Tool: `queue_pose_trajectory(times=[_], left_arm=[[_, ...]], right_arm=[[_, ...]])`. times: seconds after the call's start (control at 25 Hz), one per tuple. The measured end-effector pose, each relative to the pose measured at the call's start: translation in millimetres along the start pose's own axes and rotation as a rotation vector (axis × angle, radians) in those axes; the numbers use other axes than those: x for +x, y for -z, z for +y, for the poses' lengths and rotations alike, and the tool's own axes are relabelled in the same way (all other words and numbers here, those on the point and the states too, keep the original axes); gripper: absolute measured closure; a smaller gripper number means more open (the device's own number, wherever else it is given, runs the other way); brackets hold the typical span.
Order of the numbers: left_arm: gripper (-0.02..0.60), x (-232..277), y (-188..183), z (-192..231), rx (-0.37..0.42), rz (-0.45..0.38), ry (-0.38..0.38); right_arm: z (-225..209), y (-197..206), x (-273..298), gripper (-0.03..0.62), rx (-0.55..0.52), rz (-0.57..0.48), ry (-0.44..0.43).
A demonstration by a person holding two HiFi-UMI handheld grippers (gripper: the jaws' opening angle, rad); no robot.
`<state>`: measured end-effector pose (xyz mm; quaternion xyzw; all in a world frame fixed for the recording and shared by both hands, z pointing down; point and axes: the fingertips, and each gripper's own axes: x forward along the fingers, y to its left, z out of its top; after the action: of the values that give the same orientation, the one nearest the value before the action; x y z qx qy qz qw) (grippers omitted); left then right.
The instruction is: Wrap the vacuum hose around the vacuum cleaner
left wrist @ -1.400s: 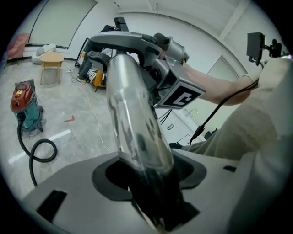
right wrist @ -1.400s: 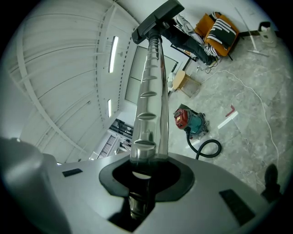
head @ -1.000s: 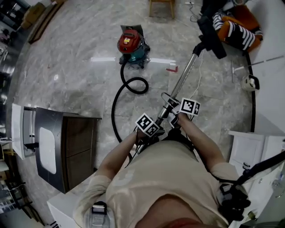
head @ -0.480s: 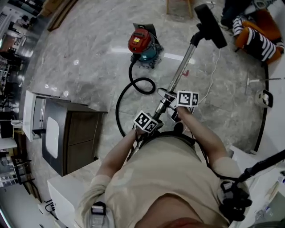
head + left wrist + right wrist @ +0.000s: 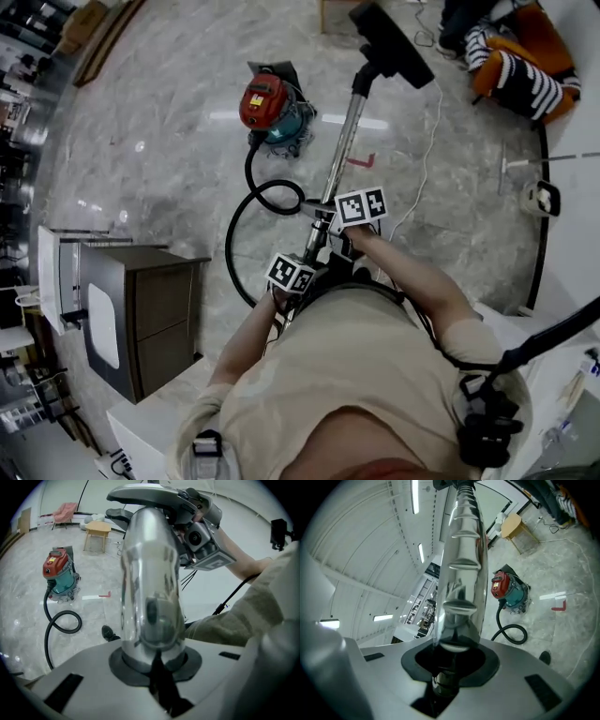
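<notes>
Over the floor, left gripper [image 5: 298,277] and right gripper [image 5: 349,217] jaws both clamp the metal tube [image 5: 343,141]; hose [image 5: 242,217] lies looped near vacuum cleaner [image 5: 269,103]. Best hold firm, carry tube around it.

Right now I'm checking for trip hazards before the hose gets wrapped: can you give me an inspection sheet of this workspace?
Surface: glossy grey marble floor.
Job's things: red and teal vacuum cleaner stands on the floor; its black hose lies in a loose loop, not wrapped; metal wand is tilted up, floor head at its far end.
Clutter: red angle piece on the floor.
Grippers: left gripper and right gripper, jaws shut on the wand.
Cables: white cord trails across the floor.
Surroundings: dark cabinet, wooden stool, striped cloth.
</notes>
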<state>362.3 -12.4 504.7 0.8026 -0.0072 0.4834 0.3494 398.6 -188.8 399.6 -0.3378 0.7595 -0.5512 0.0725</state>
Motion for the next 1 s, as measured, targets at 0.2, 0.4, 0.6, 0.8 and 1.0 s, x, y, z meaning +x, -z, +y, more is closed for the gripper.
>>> queue_pose_trajectory(times=[0.2, 0.4, 0.6, 0.8, 1.0], left_arm=[[0.528, -4, -43, 46, 0.012, 0.015, 0.044], [0.527, 3, -85, 51, 0.005, -0.002, 0.061], [0.525, 3, -127, 88, 0.067, -0.019, 0.042], [0.525, 6, -164, 100, 0.024, -0.077, -0.041], [0.525, 23, -217, 124, -0.098, -0.121, -0.146]], right_arm=[[-32, -50, 27, 0.508, 0.019, 0.029, 0.064], [-50, -82, 22, 0.508, 0.021, 0.073, 0.076], [-67, -128, 29, 0.508, 0.002, 0.063, 0.096], [-72, -154, 35, 0.508, -0.049, 0.148, 0.036], [-94, -197, 44, 0.508, -0.089, 0.298, -0.055]])
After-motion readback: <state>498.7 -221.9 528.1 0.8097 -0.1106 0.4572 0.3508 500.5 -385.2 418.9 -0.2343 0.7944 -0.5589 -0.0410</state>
